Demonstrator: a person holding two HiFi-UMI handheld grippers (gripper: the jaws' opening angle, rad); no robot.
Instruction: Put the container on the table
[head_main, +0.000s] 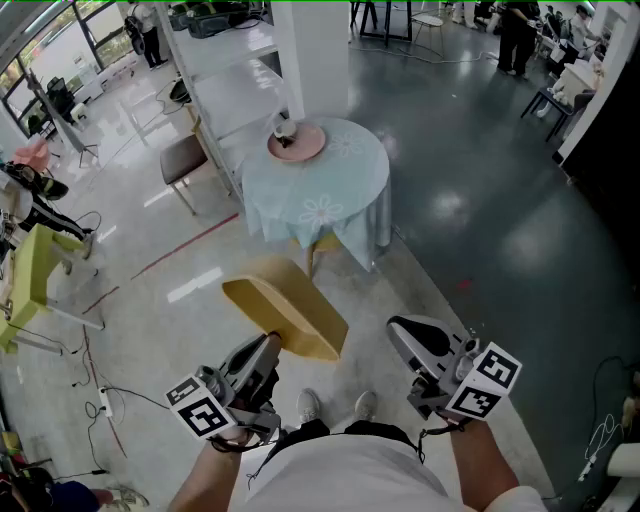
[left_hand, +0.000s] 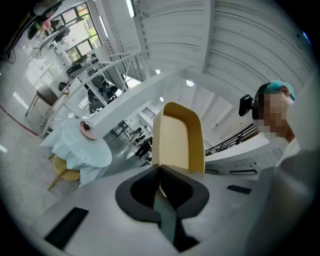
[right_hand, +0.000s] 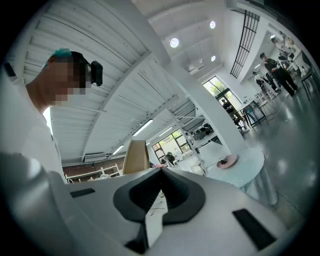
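Currently the left gripper (head_main: 270, 348) has its jaws clamped on one end of the yellow container (head_main: 288, 308), which hangs in the air well short of the table (head_main: 345, 195). The right gripper (head_main: 403, 333) is closed on nothing. With only an edge pinched, the container could swing or slip free, or knock the pink plate (head_main: 297, 143) when set down

Lower left of the head view: the grey left gripper (head_main: 268, 350) points up-frame, its jaws clamped on the near edge of a yellow plastic container (head_main: 285, 310). Lower right: the grey right gripper (head_main: 398, 328) has its jaws pressed together, empty.
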